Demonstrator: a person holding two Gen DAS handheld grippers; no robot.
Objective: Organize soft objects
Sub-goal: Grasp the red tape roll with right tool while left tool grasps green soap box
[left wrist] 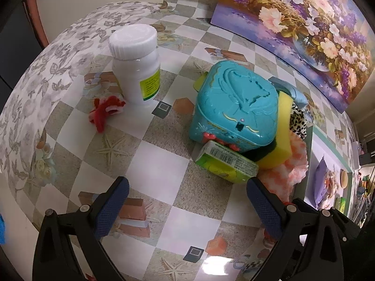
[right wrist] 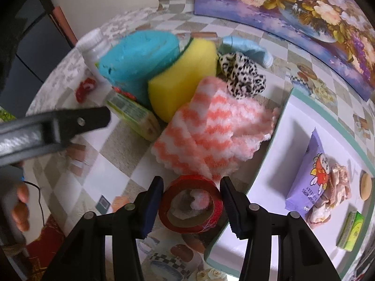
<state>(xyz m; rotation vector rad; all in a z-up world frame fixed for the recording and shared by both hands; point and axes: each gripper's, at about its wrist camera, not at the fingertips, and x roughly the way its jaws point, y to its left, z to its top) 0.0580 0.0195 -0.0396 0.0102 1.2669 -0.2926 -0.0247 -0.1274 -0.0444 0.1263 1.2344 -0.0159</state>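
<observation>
Red tape (right wrist: 190, 207) sits lowest in our right wrist view, a roll lying flat between the fingers of our right gripper (right wrist: 191, 208). Both pads close in on its sides; whether they press it we cannot tell.

Just above the roll lies the cloth (right wrist: 211, 131), pink and white in zigzag stripes, bunched at the centre of that frame, its right edge against the tray (right wrist: 279, 126). Touching the cloth's upper left is a yellow sponge (right wrist: 182, 79), and at its upper right a leopard scrunchie (right wrist: 243, 75). Behind the sponge stands a teal box (right wrist: 138, 56); a green carton (right wrist: 133, 114) lies against the box's lower edge. A white bottle (right wrist: 92, 46) stands at upper left, a red bow (right wrist: 85, 89) below it. The tray fills the right side and holds a purple packet (right wrist: 307, 178), a crumpled beige piece beside it, and a small green packet (right wrist: 352, 230) at lower right. A painting (right wrist: 304, 11) of flowers leans along the top.

Our left gripper (left wrist: 187, 206) hangs wide open over bare checked tablecloth (left wrist: 164, 168) at the bottom of the left wrist view, gripping nothing. In the right wrist view it crosses the left edge as a dark blurred bar, with fingers (right wrist: 20, 207) of a hand below it.
</observation>
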